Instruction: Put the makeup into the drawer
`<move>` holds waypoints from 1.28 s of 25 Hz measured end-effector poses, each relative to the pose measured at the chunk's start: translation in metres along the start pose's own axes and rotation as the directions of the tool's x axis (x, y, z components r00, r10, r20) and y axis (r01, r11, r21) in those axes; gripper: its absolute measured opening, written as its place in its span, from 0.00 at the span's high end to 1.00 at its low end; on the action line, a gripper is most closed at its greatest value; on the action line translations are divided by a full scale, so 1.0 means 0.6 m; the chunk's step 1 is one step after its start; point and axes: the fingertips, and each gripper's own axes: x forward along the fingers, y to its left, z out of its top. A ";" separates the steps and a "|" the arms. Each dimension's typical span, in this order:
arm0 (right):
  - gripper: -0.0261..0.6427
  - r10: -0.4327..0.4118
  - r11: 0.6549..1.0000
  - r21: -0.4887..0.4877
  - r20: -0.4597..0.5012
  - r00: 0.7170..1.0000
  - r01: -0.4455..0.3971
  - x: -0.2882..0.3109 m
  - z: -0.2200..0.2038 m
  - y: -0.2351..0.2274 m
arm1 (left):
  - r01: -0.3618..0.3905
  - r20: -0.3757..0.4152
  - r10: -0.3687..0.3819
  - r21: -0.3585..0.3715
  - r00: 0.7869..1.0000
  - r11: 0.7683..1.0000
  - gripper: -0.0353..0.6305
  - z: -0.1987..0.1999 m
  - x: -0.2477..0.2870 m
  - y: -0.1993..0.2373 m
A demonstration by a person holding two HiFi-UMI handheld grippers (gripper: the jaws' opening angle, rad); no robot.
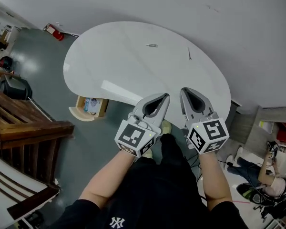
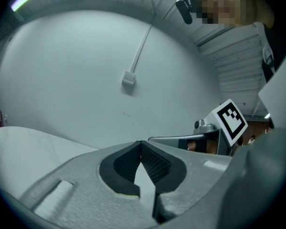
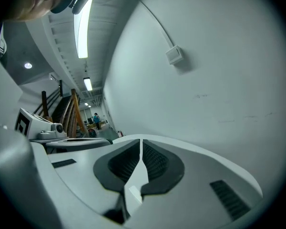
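1. Where the person's forearms reach toward the table (image 1: 109, 63), the left gripper (image 1: 166, 97) and right gripper (image 1: 183, 90) hover side by side over its near edge, each with its jaws pressed together on nothing.
2. Under the table's near-left edge, the drawer (image 1: 80, 113) juts open.
3. Toward the table's far side lies a slim makeup stick (image 1: 151, 45), flat, its long axis running left-right.

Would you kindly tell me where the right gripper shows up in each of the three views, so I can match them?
Head view: the right gripper is right of centre, claw shut, by the white table's near edge.
Left gripper view: right gripper at mid-right, side-on, below its marker cube.
Right gripper view: right gripper at bottom centre, claw shut, empty.
Shared landmark: the wall box, in both gripper views only.
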 end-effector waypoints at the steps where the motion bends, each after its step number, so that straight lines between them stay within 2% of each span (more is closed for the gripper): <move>1: 0.94 -0.003 1.000 0.004 -0.009 1.000 0.003 0.015 -0.003 -0.020 | -0.003 -0.007 0.003 0.001 1.000 1.000 0.93 -0.005 0.022 0.010; 10: 0.94 -0.053 0.998 0.041 -0.105 0.993 0.058 0.140 -0.057 -0.194 | -0.021 -0.087 0.020 -0.012 0.996 1.000 0.93 -0.077 0.201 0.103; 16: 0.93 -0.078 0.995 0.053 -0.165 0.983 0.088 0.212 -0.101 -0.279 | -0.016 -0.137 0.013 -0.019 0.990 1.000 0.93 -0.130 0.287 0.151; 24: 0.87 -0.127 0.989 0.040 -0.262 0.957 0.142 0.281 -0.179 -0.370 | -0.020 -0.184 0.009 -0.056 0.983 0.998 0.93 -0.192 0.362 0.198; 32: 0.82 -0.195 0.979 -0.022 -0.355 0.914 0.200 0.320 -0.238 -0.428 | -0.022 -0.212 0.006 -0.073 0.977 0.997 0.93 -0.224 0.395 0.211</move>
